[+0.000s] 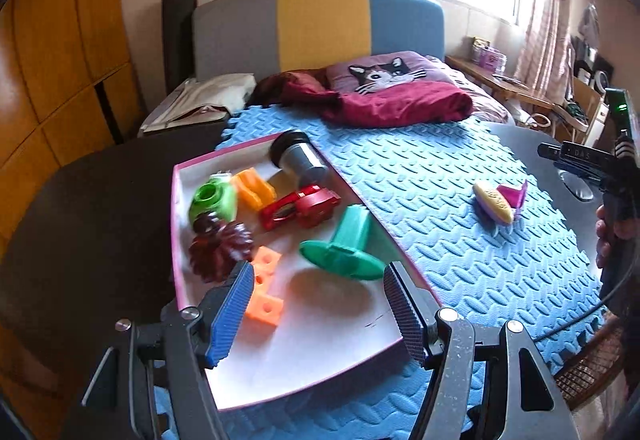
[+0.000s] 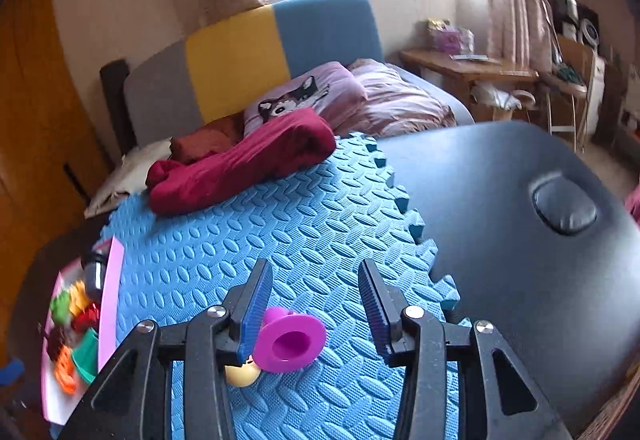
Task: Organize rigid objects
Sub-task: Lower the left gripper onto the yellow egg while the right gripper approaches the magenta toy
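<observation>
plainly the right gripper [image 2: 316,304] hangs spread and empty above the magenta funnel piece [image 2: 290,344], which lies on the blue foam mat [image 2: 312,207] touching a yellow piece [image 2: 240,374]. closing off-centre could tip the rounded funnel away or drag the yellow one along. the left gripper [image 1: 318,304], also spread and empty, hovers over the pink-rimmed tray [image 1: 320,360] of sorted parts and might knock the green spool [image 1: 344,248]
</observation>
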The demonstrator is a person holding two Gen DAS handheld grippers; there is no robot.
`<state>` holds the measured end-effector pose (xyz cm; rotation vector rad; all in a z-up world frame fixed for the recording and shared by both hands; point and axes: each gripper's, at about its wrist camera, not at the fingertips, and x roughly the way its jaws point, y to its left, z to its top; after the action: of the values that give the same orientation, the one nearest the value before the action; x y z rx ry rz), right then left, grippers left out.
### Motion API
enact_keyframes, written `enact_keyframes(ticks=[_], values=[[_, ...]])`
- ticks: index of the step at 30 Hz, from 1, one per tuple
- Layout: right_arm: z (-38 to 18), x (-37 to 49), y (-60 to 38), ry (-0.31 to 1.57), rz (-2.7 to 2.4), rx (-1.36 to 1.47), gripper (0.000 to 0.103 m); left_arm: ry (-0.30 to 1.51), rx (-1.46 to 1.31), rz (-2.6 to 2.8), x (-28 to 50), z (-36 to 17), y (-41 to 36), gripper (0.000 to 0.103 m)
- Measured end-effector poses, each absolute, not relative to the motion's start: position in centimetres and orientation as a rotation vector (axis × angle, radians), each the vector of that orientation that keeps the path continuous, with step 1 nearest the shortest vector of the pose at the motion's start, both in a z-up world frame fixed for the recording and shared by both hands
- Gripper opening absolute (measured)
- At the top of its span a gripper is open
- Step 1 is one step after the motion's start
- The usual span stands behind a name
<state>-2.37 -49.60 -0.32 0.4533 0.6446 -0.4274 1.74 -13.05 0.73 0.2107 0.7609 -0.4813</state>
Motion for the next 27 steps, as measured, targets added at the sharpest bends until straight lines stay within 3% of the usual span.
enact_keyframes(ticks=[27], values=[[-1.7, -3.0, -51.4, 0.684, -0.431, 0.593, 0.045, 0.758, 0.324, -0.645, 1.4, 0.8, -23.5, 0.068]])
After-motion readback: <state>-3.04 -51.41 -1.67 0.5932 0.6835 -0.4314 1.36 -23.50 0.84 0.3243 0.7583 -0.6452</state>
